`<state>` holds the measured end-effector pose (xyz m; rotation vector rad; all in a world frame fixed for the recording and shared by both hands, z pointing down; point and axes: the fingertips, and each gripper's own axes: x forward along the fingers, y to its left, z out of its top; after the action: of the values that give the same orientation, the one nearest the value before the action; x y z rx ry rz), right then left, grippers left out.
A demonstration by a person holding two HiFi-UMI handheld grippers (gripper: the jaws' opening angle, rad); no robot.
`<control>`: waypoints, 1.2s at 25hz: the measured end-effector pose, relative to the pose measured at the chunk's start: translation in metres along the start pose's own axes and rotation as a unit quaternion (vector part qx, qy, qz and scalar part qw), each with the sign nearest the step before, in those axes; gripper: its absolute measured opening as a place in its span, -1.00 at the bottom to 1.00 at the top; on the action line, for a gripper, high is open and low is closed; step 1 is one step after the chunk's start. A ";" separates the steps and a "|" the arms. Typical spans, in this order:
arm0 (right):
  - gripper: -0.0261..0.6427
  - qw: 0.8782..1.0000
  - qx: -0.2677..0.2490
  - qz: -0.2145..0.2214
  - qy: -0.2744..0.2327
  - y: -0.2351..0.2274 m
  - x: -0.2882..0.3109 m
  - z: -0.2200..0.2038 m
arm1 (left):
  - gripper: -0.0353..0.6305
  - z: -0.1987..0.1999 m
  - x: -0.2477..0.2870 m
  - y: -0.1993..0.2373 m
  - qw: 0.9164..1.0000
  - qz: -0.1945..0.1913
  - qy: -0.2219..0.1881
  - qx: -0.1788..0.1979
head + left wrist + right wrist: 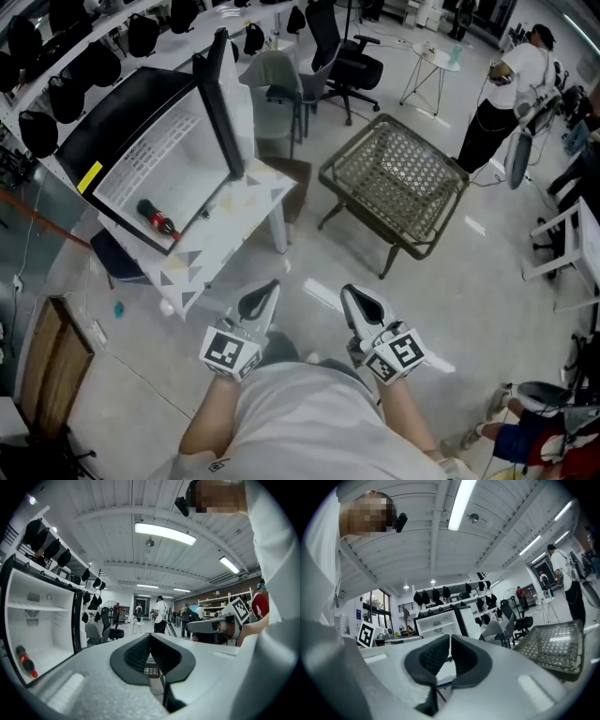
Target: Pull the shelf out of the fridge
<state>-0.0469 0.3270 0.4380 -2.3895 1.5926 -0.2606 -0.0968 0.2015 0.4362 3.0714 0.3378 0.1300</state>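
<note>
Your left gripper (267,291) and right gripper (352,298) hang close to your body, both with jaws pressed together, holding nothing and touching nothing. Well ahead of them, the shelf (148,156) sits inside the open fridge (120,105), above a bottle (157,220). The fridge stands on the white worktop (239,220).

Operator wears a pale grey short-sleeved T-shirt (309,422). Left hand-held gripper (264,296) and right hand-held gripper (359,302): light grey moulded shells, black ribbed pads (136,656). Each carries a white cube (228,352) printed with black square markers.
</note>
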 end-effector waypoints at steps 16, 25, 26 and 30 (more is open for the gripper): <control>-0.89 0.998 -0.004 0.041 0.038 -0.055 0.160 0.009 | -0.87 -0.002 0.064 0.162 0.996 0.078 -0.013 -0.038; -0.89 0.994 -0.009 0.091 0.064 -0.054 0.296 0.009 | -0.87 0.003 0.074 0.281 0.990 0.129 -0.018 -0.053; -0.89 0.993 -0.010 0.099 0.066 -0.050 0.310 0.008 | -0.87 0.003 0.072 0.292 0.989 0.135 -0.019 -0.055; -0.89 0.988 -0.014 0.134 0.076 -0.035 0.354 0.006 | -0.87 0.003 0.062 0.326 0.984 0.165 -0.021 -0.060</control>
<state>0.1216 0.0133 0.4450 -2.1854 1.9739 -0.3748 0.0333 -0.1025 0.4564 2.9764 -0.1783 0.0940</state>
